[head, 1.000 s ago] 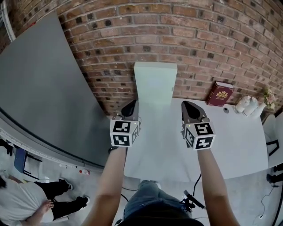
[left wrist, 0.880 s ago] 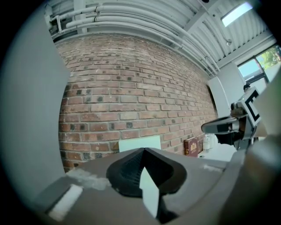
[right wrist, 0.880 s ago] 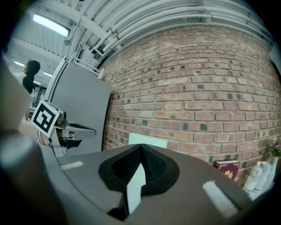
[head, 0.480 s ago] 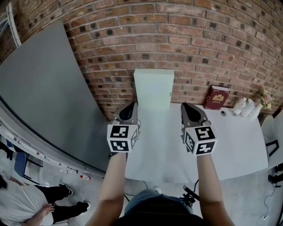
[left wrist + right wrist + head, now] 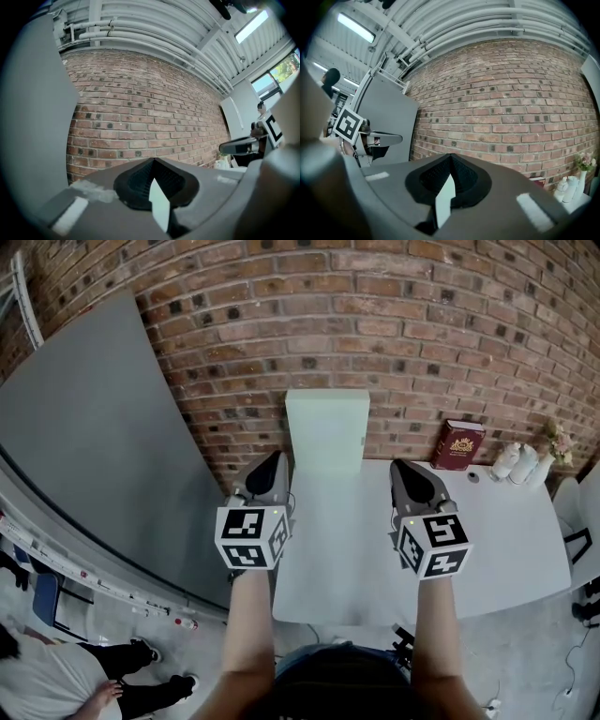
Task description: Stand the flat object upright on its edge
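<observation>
Both left gripper (image 5: 274, 463) and right gripper (image 5: 401, 468) were pinched shut, empty. Pale board (image 5: 326, 432) ahead between the 2 looked stiff, light; side edges seemed best to grab.

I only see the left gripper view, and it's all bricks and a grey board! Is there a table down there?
Observer: Yes. The head view shows a white table in front of the brick wall.
Operator: Is anything on it that I could pick up?
Observer: A red book stands at the table's back right, against the bricks.
</observation>
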Demonstrator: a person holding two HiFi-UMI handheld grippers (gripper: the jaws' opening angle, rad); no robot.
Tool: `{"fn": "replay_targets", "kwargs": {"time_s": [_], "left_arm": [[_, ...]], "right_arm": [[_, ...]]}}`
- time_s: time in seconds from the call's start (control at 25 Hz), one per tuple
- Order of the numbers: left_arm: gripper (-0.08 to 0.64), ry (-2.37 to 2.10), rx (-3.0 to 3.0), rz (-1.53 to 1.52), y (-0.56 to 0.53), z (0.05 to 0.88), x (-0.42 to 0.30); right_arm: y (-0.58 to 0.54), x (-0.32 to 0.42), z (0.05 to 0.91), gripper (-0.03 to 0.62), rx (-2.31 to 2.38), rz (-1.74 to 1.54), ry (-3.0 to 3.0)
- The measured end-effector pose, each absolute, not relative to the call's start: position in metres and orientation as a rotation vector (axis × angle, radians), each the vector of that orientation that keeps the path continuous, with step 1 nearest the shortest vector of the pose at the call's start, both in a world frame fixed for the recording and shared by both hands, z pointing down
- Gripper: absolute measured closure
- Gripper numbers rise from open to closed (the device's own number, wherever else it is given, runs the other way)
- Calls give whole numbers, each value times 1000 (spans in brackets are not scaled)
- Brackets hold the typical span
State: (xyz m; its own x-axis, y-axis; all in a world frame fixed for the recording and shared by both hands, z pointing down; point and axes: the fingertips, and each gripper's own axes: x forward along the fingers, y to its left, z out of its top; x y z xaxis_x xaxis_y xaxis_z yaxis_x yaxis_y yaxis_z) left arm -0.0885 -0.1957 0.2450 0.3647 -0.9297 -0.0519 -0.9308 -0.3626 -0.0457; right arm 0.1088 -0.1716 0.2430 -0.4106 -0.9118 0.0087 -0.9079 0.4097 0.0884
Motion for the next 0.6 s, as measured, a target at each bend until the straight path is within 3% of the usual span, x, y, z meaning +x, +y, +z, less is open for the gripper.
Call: {"fn": "replay_targets", "kwargs": {"time_s": [0.6], "left_arm": [[560, 1654, -2514, 6, -175, 221, -100]], "right_arm": [[-147, 113, 214, 595, 1808, -146, -2578]]}}
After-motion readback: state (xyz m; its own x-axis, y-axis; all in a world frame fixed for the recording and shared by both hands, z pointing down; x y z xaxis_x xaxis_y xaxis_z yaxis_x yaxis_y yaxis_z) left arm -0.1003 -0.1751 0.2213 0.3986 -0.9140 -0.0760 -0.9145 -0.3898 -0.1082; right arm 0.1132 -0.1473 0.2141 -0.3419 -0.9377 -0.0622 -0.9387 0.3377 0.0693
